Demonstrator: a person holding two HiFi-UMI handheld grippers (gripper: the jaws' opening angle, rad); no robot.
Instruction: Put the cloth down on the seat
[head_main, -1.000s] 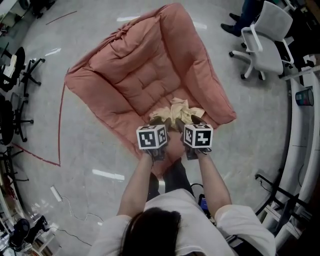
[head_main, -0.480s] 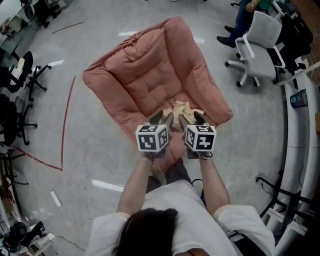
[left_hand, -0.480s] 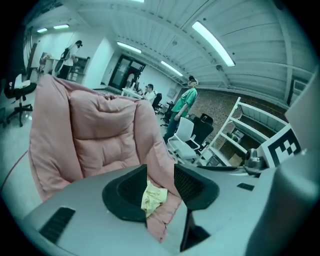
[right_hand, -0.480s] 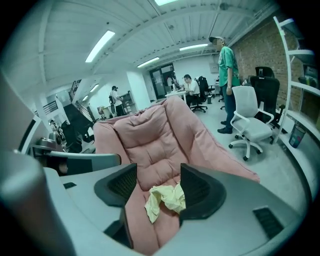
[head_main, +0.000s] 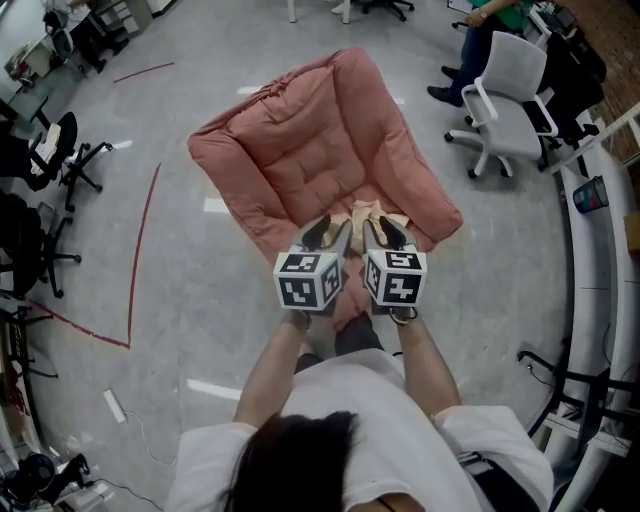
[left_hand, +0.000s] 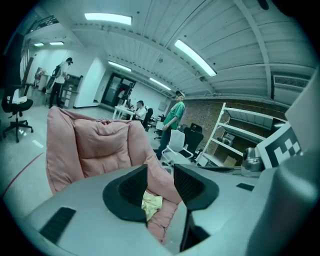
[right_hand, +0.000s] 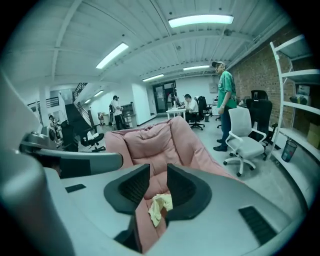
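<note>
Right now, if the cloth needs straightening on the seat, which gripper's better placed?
Right, probably. The cloth lies on the seat just ahead of the right gripper; the left gripper is offset sideways. Right's jaws have just been closing on nothing; reopen first.

Pale yellow cloth (head_main: 372, 213), pink seat (head_main: 300, 150)

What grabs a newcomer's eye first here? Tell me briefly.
The big pink seat sprawled on the grey floor dominates the head view, with a small yellow cloth lying on its near edge. Just above that edge hover the left gripper and right gripper, both empty; the right one's jaws have just been closing, on nothing.
</note>
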